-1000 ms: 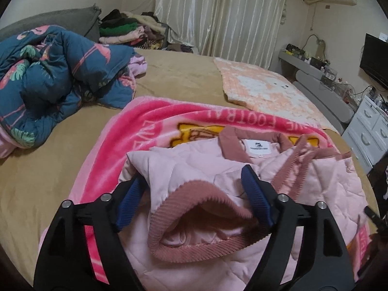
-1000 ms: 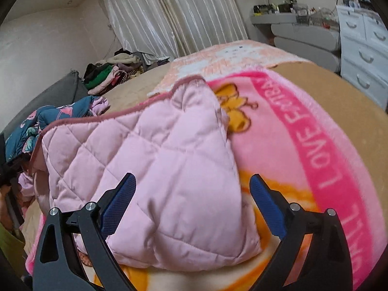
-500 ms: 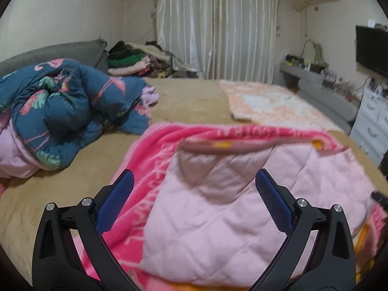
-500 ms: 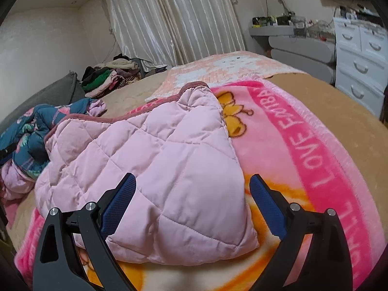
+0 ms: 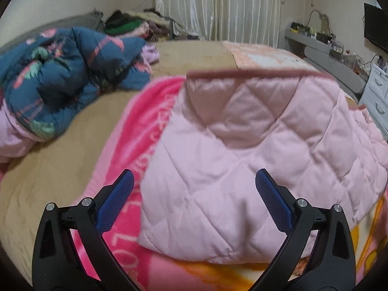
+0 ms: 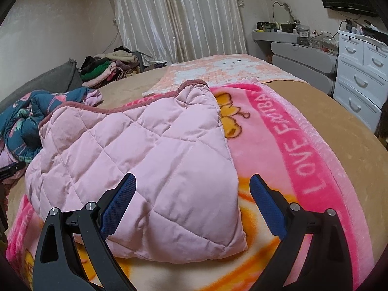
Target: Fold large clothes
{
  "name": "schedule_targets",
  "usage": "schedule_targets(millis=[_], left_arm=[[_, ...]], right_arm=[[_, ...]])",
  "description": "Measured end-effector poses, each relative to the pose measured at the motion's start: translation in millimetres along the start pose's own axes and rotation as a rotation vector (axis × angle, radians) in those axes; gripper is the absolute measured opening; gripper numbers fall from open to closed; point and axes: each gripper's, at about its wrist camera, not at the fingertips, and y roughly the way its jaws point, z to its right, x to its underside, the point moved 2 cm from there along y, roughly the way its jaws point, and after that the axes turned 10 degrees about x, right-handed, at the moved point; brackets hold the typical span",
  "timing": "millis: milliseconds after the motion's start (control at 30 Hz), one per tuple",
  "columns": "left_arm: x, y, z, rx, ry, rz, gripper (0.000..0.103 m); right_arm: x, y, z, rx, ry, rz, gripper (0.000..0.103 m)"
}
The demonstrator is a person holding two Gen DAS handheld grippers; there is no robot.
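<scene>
**Folded quilted jacket on bed; both tongs released**

Pink quilted jacket [image 6: 145, 165], diamond-stitched, puffy, with ribbed dusty-rose trim, lies folded on a fleecy pink blanket [image 6: 298, 150] over the tan bed [image 5: 55, 160]. Left tongs [image 5: 194, 194] and right tongs [image 6: 192, 195] gape wide, blue textured pads gripping nothing.

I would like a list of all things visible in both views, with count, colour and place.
quilted jacket: 1, light pink, folded on the blanket
blanket: 1, bright pink with orange, on the bed
bed: 1, tan cover
duvet: 1, dark blue flamingo print, bunched at left
towel: 1, peach and white, far side
clothes pile: 1, mixed colours, by the curtains
drawers: 1, white, right
left tongs: open, empty
right tongs: open, empty
</scene>
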Motion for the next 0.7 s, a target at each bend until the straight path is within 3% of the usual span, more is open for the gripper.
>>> schedule_targets(millis=[133, 200, 300, 333, 367, 433, 533, 700], left_arm=[[17.1, 22.9, -15.9, 0.054, -0.058, -0.071, 0.094], [21.7, 29.2, -20.1, 0.087, -0.076, -0.073, 0.094], [22.8, 34.5, -21.3, 0.115, -0.077, -0.058, 0.089], [21.5, 34.6, -21.4, 0.126, -0.080, -0.050, 0.066], [20.2, 34.3, -21.8, 0.123, -0.085, -0.033, 0.033], [16.5, 34.6, -20.8, 0.111, -0.080, -0.020, 0.018], [4.3, 27.6, -14.3, 0.095, -0.049, 0.021, 0.010], [-26.5, 20.4, -18.3, 0.072, -0.063, 0.083, 0.008]], right_arm=[[3.1, 9.6, -2.6, 0.006, -0.043, -0.026, 0.093], [7.2, 20.1, -6.6, 0.001, -0.073, -0.083, 0.070], [10.9, 25.2, -12.4, 0.004, -0.080, -0.080, 0.049], [11.0, 25.4, -13.8, 0.003, -0.079, -0.077, 0.041], [10.2, 24.6, -14.8, 0.008, -0.075, -0.065, 0.034], [6.9, 22.1, -17.0, 0.003, -0.074, -0.046, 0.027], [-7.8, 15.9, -20.7, 0.014, -0.084, -0.005, 0.022], [-53.4, 13.6, -28.5, 0.014, -0.063, 0.060, 0.018]])
